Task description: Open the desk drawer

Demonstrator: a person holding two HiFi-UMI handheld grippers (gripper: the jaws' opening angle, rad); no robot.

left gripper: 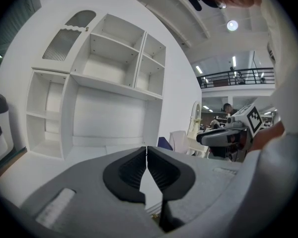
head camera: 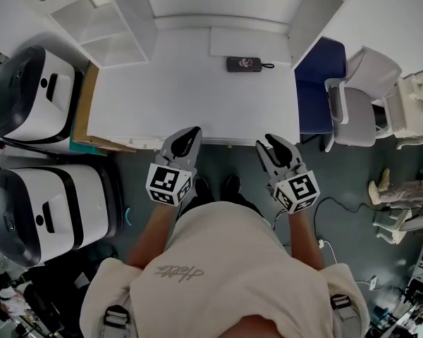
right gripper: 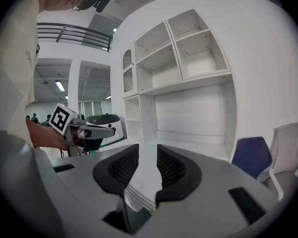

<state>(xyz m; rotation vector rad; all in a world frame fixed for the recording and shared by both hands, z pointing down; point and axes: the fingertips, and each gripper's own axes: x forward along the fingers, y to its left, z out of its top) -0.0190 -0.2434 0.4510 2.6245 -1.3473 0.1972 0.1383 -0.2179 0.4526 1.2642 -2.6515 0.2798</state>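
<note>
Two grippers hover at the white desk's (head camera: 190, 83) near edge. The left gripper (head camera: 192, 131) has its jaws together, the right gripper (head camera: 271, 142) has them apart and empty, likely readied for the drawer (head camera: 225, 141), seemingly shut under that edge.

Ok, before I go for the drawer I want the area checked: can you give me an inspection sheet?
Surface: white desk, holds one item.
Job's things: drawer not seen pulled out; front hidden under desk edge.
Clutter: small dark device near the back.
Grippers: left tool shut, empty; right tool open, empty; both near the front edge.
Cables: a cable on the floor, right.
Surroundings: blue chair, white machines, shelves.
</note>
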